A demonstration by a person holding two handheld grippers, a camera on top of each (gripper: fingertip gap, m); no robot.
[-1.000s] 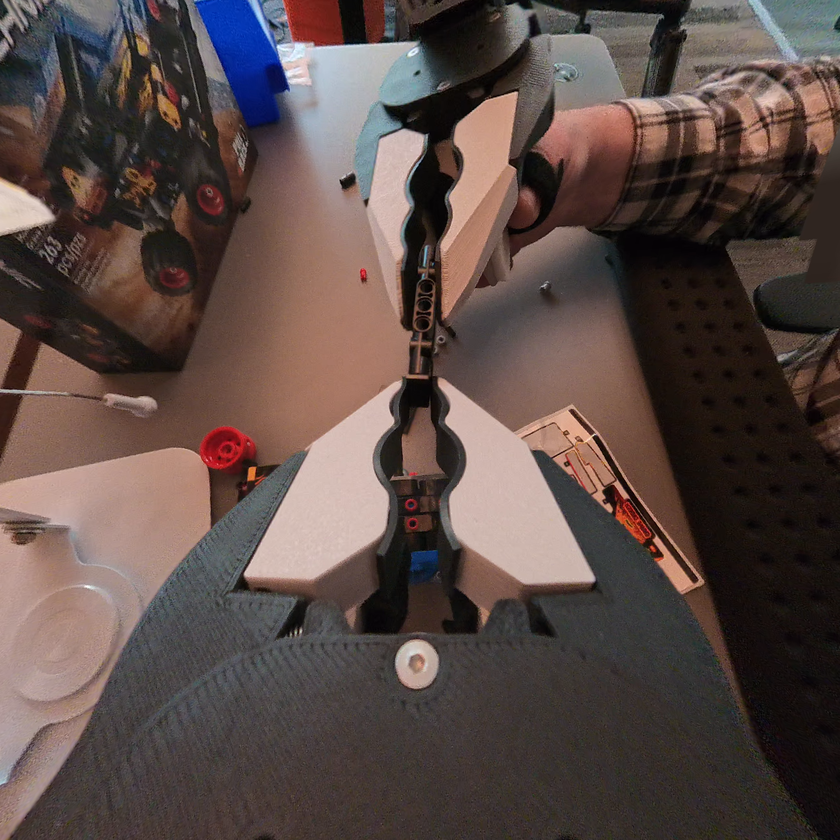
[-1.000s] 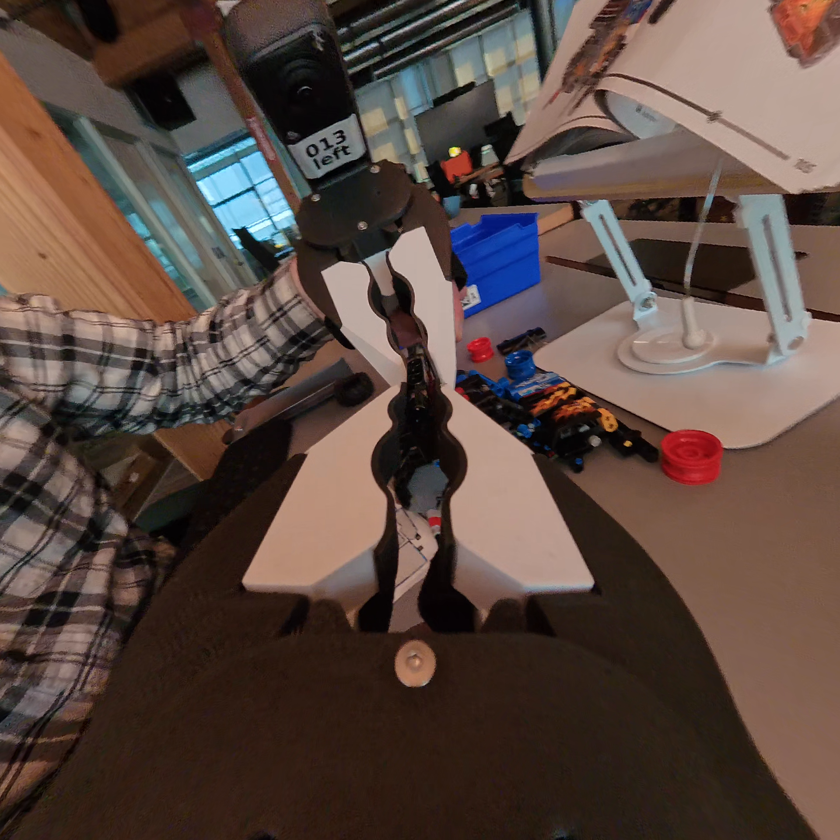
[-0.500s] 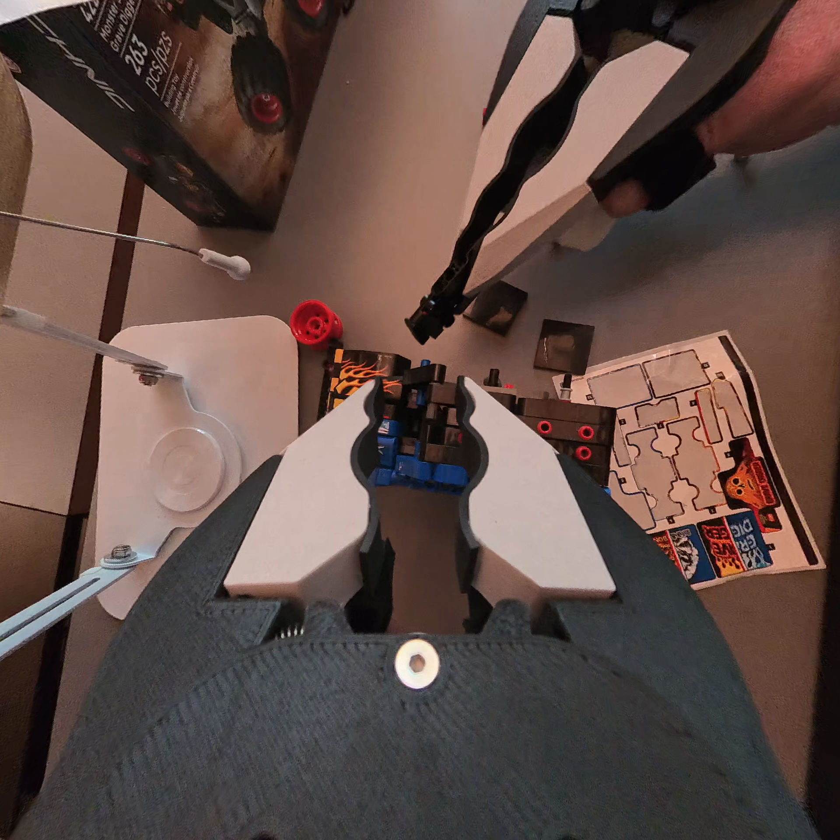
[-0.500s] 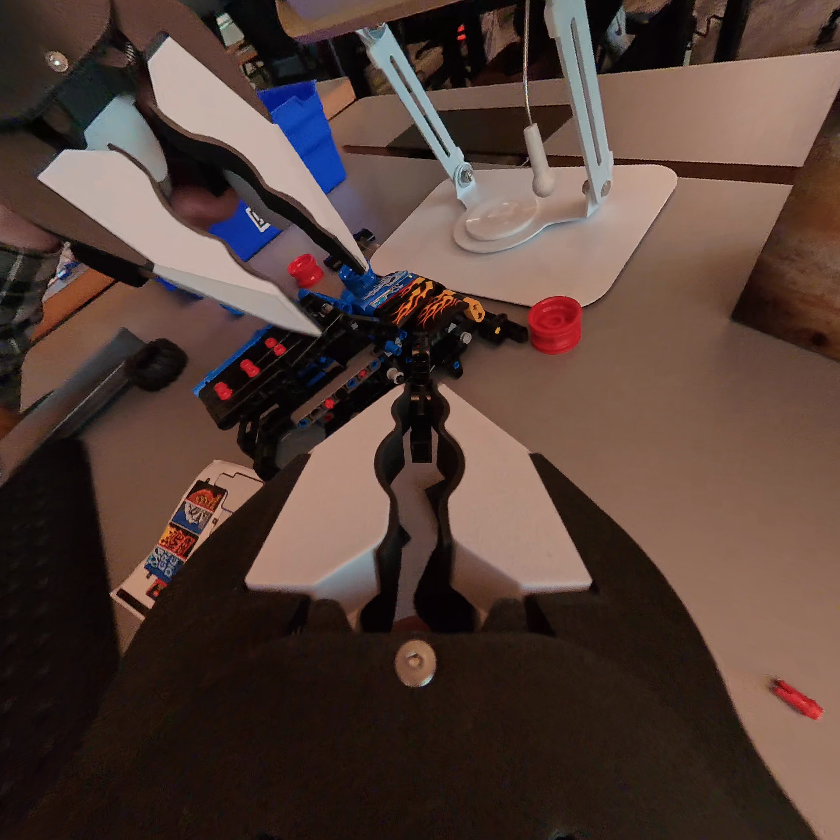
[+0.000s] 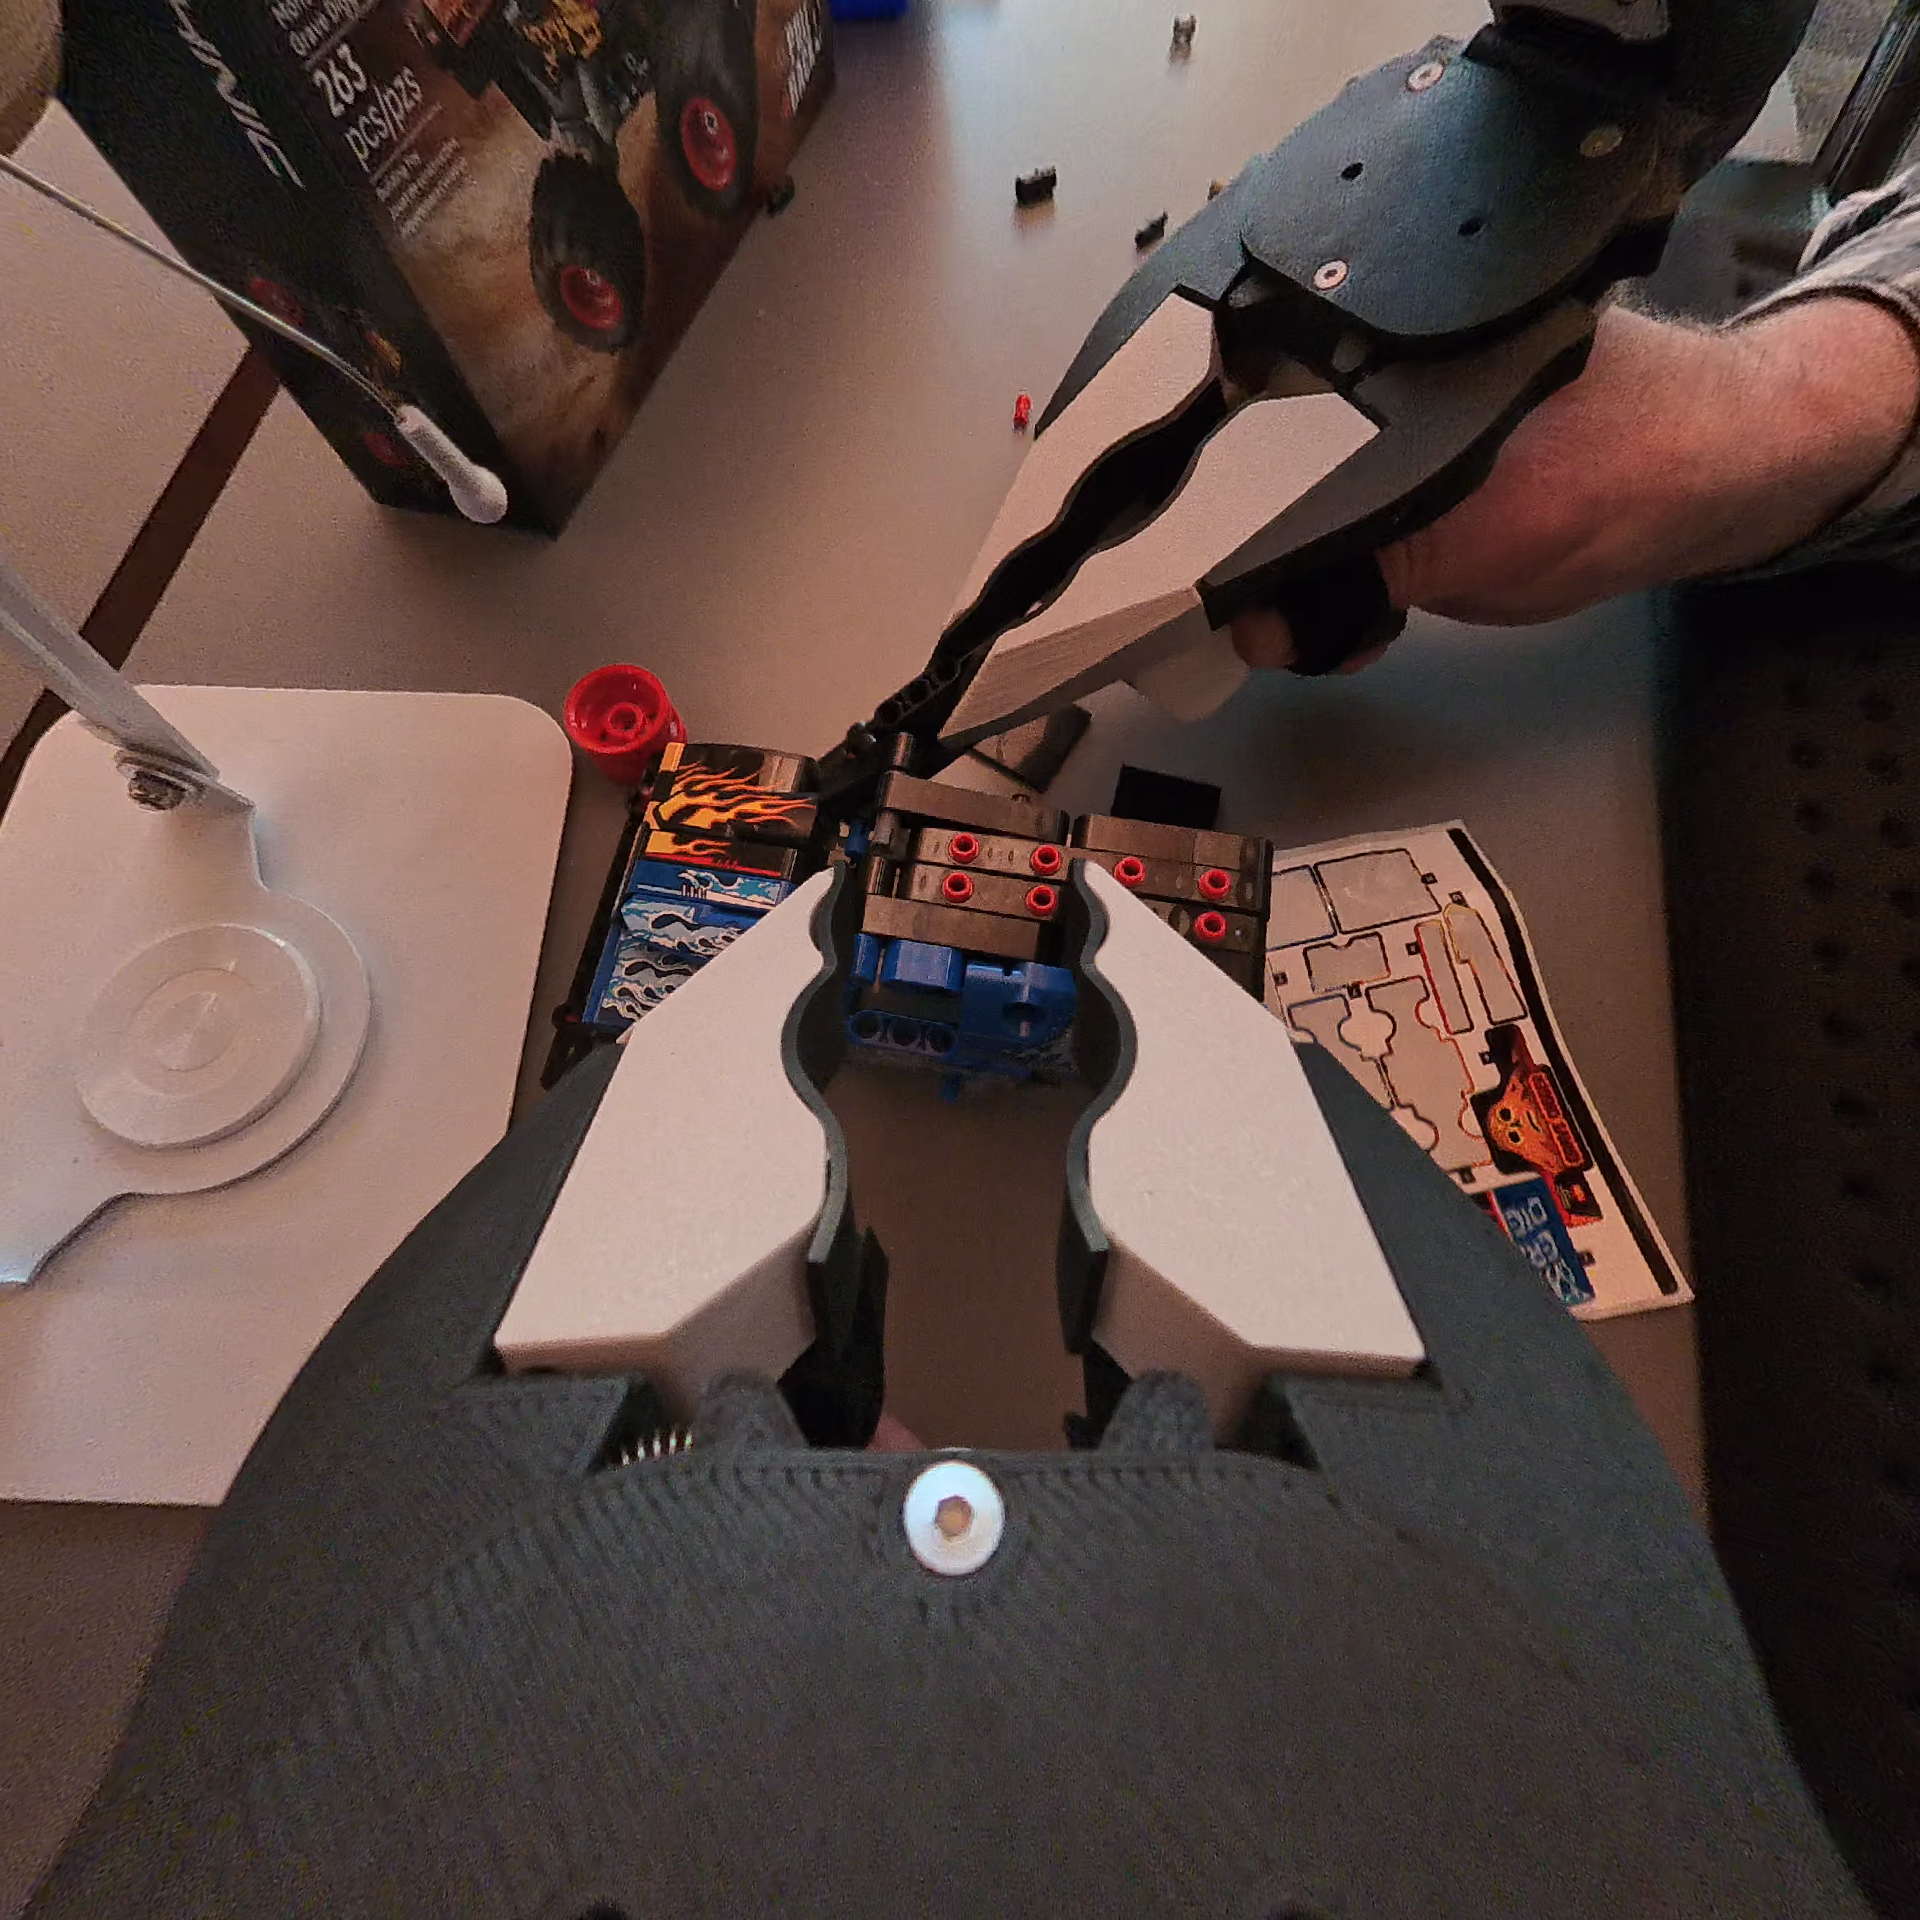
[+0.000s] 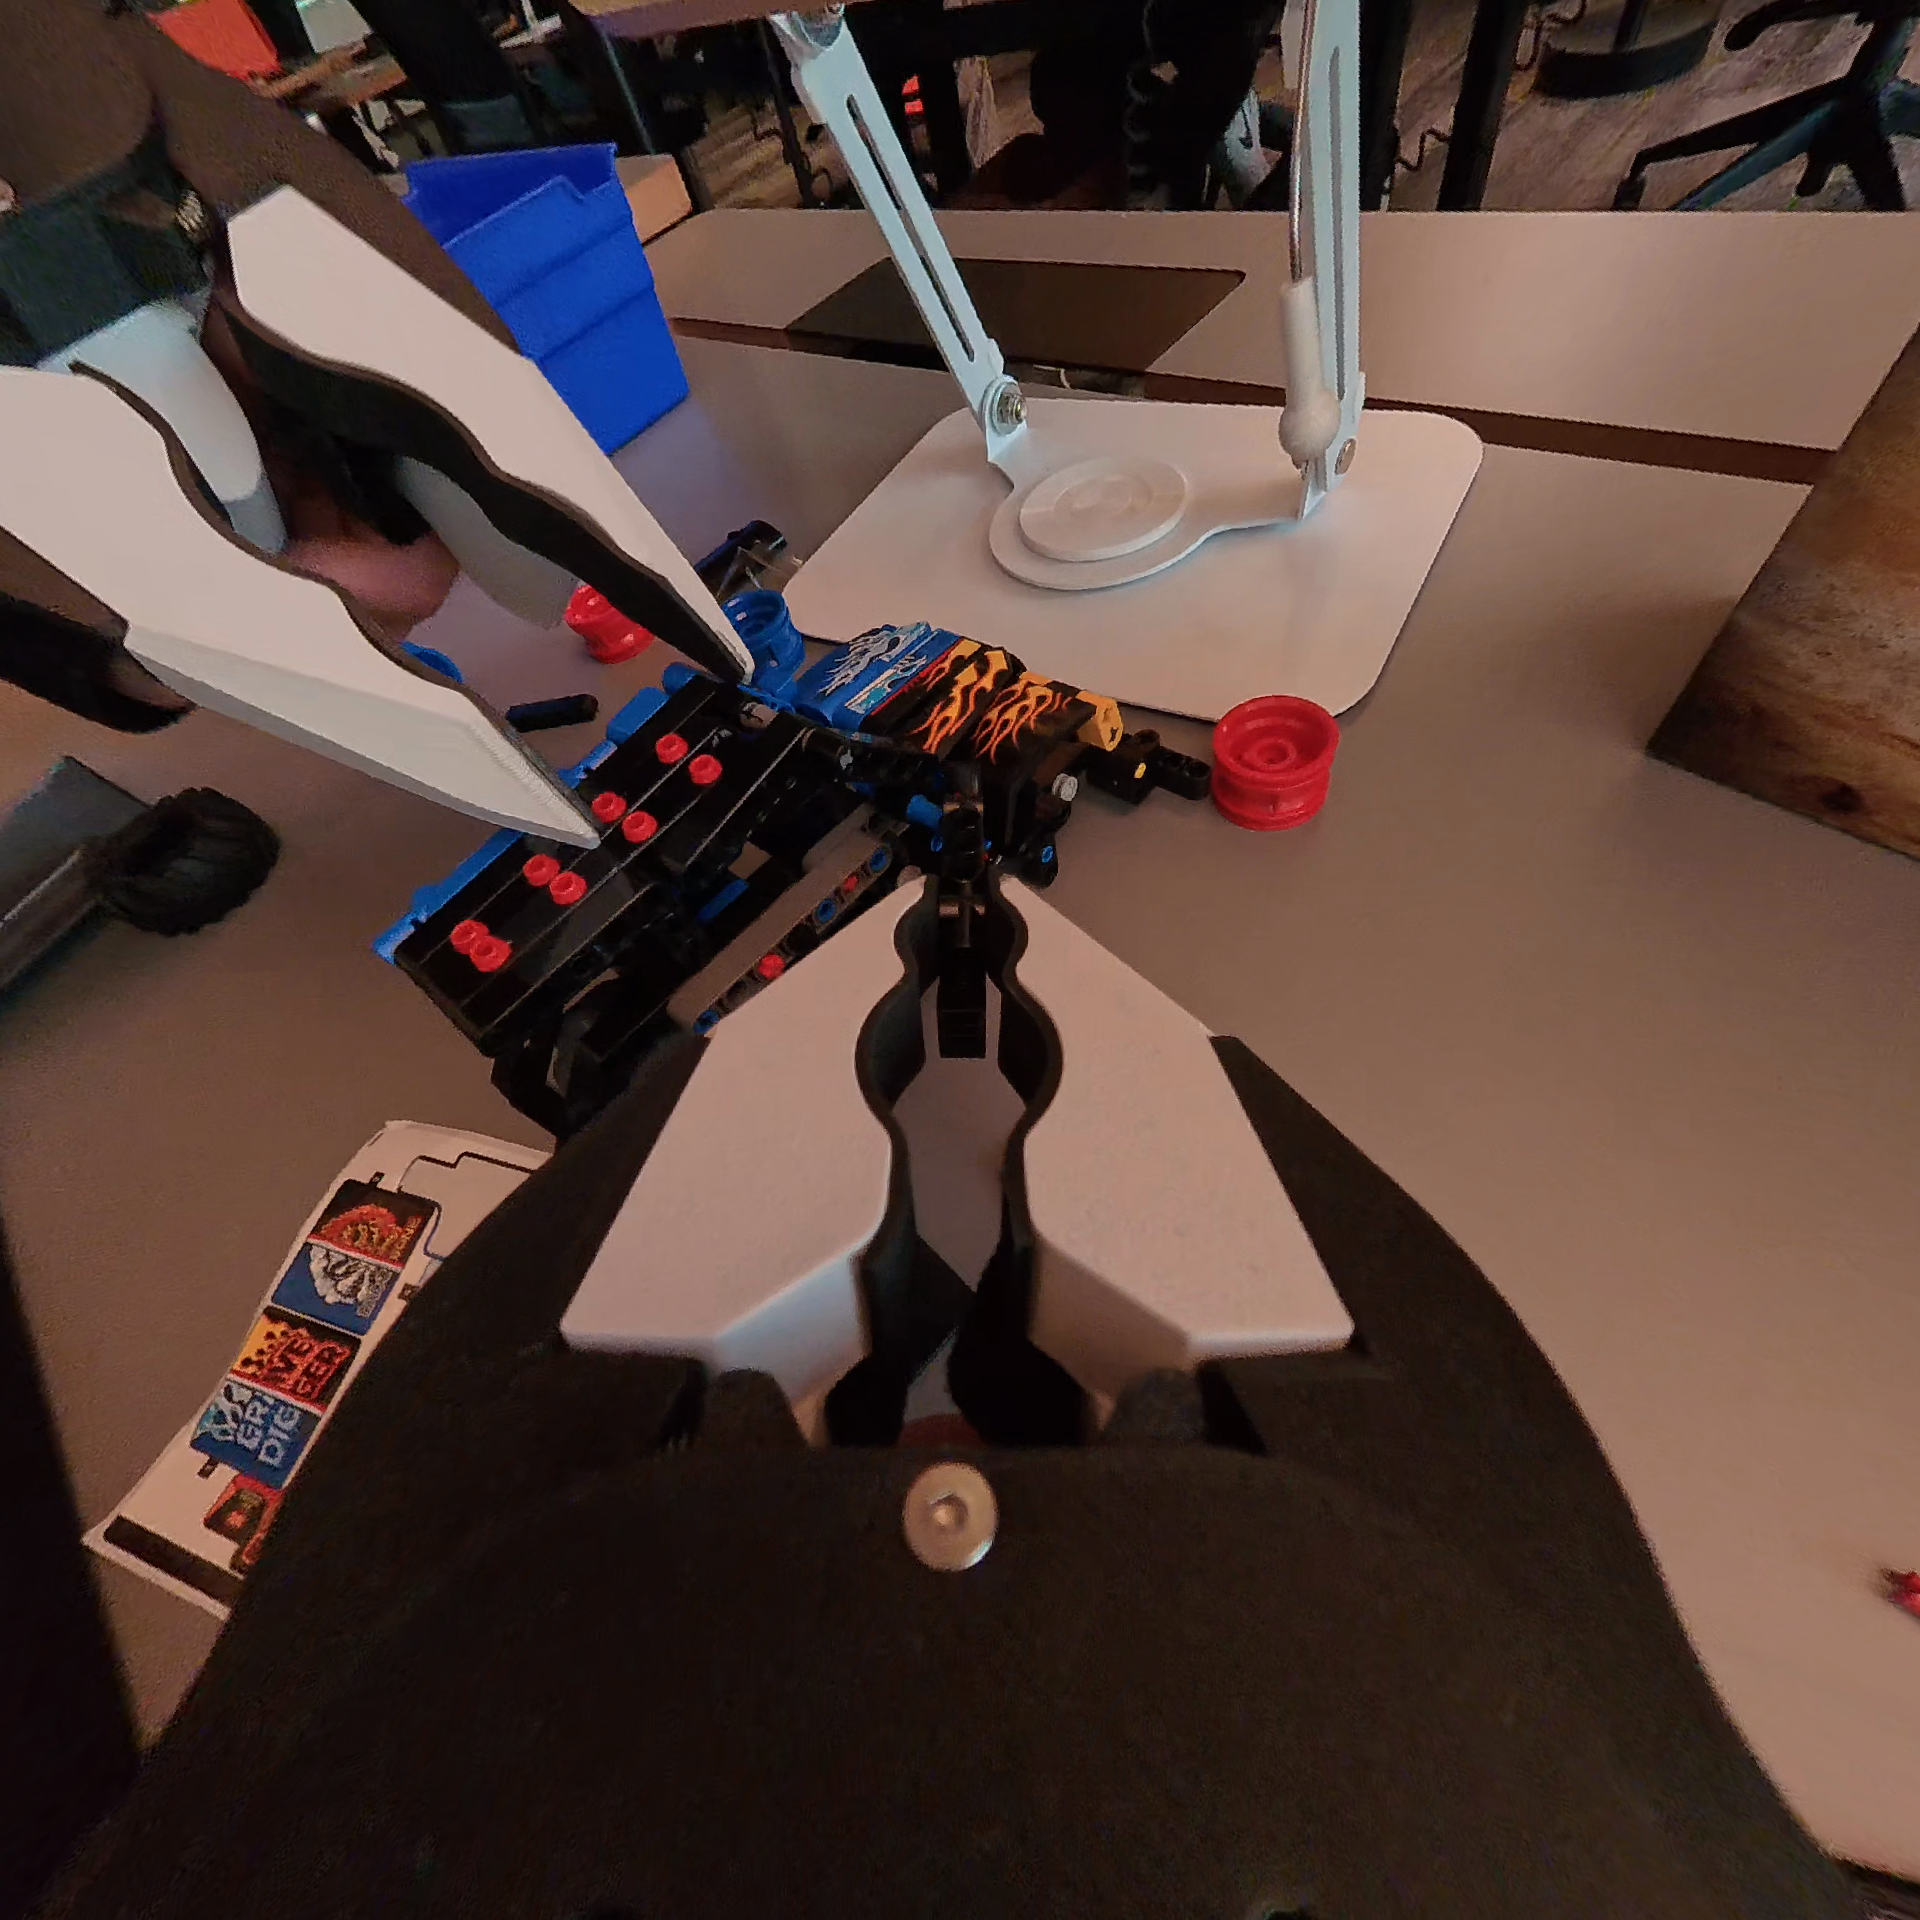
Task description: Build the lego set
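The partly built truck [image 5: 966,868] lies on the table, black deck with red pins, blue body, flame panels; it also shows in the right wrist view [image 6: 644,831]. My left gripper [image 5: 958,894] is open, its two fingers straddling the deck from above; the right wrist view shows it [image 6: 665,753] at upper left. My right gripper [image 6: 961,904] is shut on a black beam [image 6: 961,997]. The beam's free end sits against the truck beside the flame panels. The left wrist view shows that gripper [image 5: 961,675] and the beam [image 5: 899,712] coming in from upper right.
A red wheel hub [image 5: 621,720] lies by the truck's front. A sticker sheet [image 5: 1455,1039] lies right of it. The set's box [image 5: 468,208] stands at the back left. A white stand base [image 6: 1143,540], a blue bin [image 6: 551,281] and a black tyre [image 6: 187,857] surround the truck. The grippers' ends are close to 6 centimeters from one another. My right tips are roughly 10 centimeters from the red wheel hub [image 5: 621,720]. It turns up in the right wrist view [image 6: 1261,739] as well.
A second ago both grippers held the beam between them in the air. My left gripper let go and opened. Both came down to the truck, the right still holding the beam.
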